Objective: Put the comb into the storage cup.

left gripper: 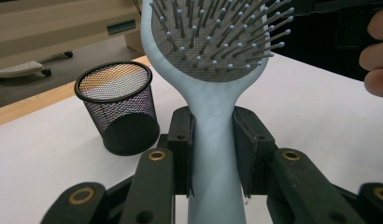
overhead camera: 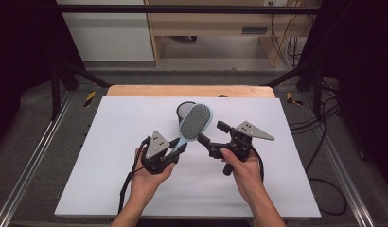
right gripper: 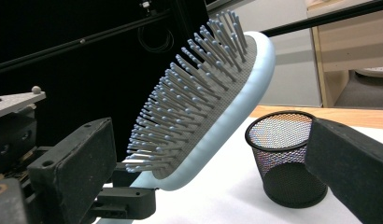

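Note:
A light blue paddle hairbrush with grey bristles is held up off the white table, head tilted up and away from me. My left gripper is shut on its handle, one black jaw on each side. The bristled head stands between the wide-apart jaws of my right gripper, which is open and not pressing on it. A black wire-mesh cup stands upright on the table just behind the brush, seen beside the handle and beyond the head.
A white sheet covers the table, with a strip of wooden edge at the far side. Black frame posts and loose cables lie off the right edge. Wooden furniture stands beyond the table.

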Demonstrator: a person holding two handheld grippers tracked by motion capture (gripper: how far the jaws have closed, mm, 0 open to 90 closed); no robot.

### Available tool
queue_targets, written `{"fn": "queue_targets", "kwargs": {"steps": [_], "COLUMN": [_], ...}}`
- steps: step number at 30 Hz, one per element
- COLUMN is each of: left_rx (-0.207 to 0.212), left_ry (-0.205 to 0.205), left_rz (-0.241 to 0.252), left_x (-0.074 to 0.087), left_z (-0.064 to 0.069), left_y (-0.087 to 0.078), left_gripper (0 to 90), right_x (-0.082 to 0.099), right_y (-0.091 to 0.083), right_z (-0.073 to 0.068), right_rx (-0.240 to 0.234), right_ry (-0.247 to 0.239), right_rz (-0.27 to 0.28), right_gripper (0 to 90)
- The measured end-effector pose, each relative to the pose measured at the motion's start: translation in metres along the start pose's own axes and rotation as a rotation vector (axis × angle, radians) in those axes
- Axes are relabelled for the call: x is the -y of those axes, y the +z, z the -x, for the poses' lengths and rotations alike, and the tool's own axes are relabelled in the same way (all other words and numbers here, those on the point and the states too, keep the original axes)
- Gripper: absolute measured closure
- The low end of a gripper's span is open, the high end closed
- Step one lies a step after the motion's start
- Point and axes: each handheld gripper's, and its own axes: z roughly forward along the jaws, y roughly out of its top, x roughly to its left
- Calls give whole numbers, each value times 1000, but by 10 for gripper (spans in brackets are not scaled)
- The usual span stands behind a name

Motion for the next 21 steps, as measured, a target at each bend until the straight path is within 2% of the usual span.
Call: {"fn": "queue_targets", "kwargs": {"steps": [11,18,21], "left_rx": [26,39,42], "left_ry": [7,10,13], "left_rz": [25,32,38], "left_x": [-1,0,0], "left_z": [11,16,17], "left_y": [3,5,6], "left_gripper": [696,696,696], "right_x": [-4,-11,-13], "right_y": [6,9,11], "right_z": [-1,-2,0], "right_rx": [-21,-47,-48], "right_ry": [41,75,105], "right_rz": [5,11,6], "right_gripper": [47,92,132]}}
